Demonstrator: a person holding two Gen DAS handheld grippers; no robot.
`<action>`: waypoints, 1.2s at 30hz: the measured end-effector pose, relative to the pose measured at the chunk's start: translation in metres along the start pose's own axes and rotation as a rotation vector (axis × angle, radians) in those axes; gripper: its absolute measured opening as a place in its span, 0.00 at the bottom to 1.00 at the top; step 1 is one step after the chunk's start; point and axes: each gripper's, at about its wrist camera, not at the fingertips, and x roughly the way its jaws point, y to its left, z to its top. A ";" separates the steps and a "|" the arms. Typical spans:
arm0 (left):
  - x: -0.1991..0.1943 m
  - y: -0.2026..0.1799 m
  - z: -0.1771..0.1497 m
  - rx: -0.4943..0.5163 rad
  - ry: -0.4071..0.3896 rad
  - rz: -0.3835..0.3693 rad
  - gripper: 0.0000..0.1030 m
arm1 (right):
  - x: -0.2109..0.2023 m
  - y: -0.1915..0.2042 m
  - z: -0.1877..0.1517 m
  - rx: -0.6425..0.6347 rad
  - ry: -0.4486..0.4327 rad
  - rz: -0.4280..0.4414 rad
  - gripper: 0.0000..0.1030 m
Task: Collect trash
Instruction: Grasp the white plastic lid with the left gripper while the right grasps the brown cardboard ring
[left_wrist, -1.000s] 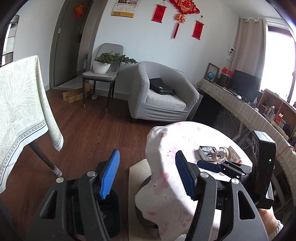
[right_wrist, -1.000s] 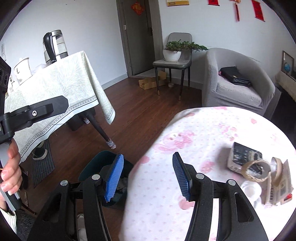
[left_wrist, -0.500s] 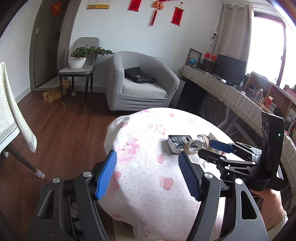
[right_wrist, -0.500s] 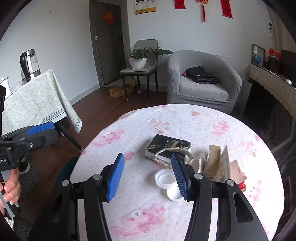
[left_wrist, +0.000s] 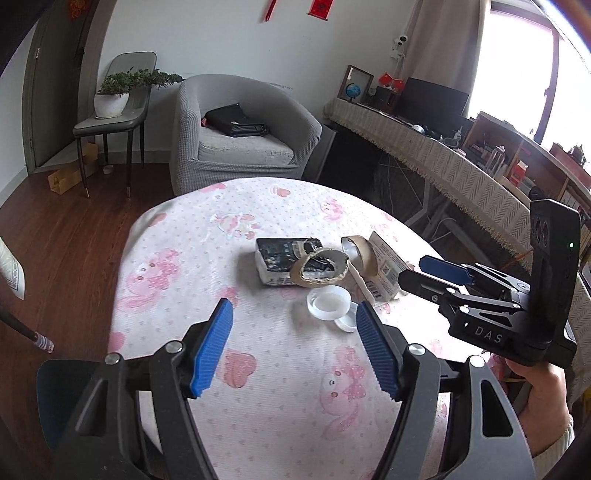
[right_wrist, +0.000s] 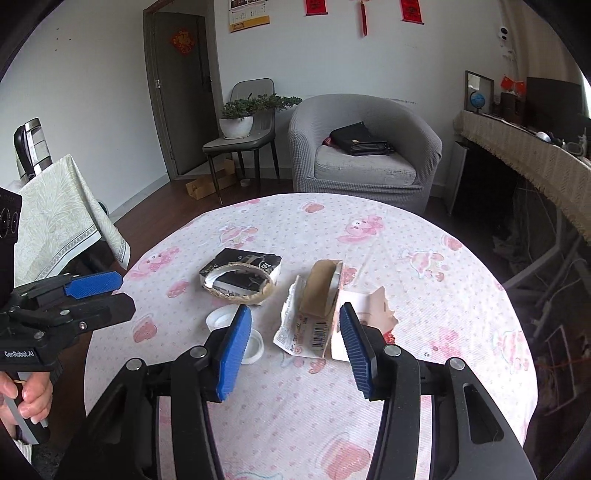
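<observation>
Trash lies on a round table with a pink-patterned cloth (right_wrist: 424, 258): a black packet (right_wrist: 255, 262) with a torn tape ring (right_wrist: 240, 284) on it, two white plastic lids (right_wrist: 221, 317), an upright tape roll (right_wrist: 321, 288) and a torn carton (right_wrist: 306, 328). The same pile shows in the left wrist view: packet (left_wrist: 277, 254), lids (left_wrist: 328, 302), carton (left_wrist: 384, 273). My left gripper (left_wrist: 295, 347) is open and empty above the table's near side. My right gripper (right_wrist: 295, 347) is open and empty, just short of the carton.
A dark bin (left_wrist: 59, 398) stands on the floor at the table's left. A second table with a pale cloth (right_wrist: 55, 218) and a kettle (right_wrist: 31, 147) is at the left. A grey armchair (right_wrist: 365, 147) and a chair with a plant (right_wrist: 243, 125) stand behind.
Both grippers have swung from the bin at the floor up over the table. The trash pile is now straight ahead and closer in both views. Both grippers stay open.
</observation>
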 end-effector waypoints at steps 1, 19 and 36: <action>0.006 -0.004 0.000 0.004 0.009 -0.007 0.70 | -0.001 -0.004 -0.001 0.004 0.002 0.002 0.49; 0.096 -0.029 0.009 -0.033 0.145 0.022 0.50 | 0.010 -0.046 -0.009 0.000 0.084 0.101 0.49; 0.079 -0.014 0.007 -0.034 0.155 -0.028 0.41 | 0.024 -0.010 0.016 -0.017 0.037 0.108 0.30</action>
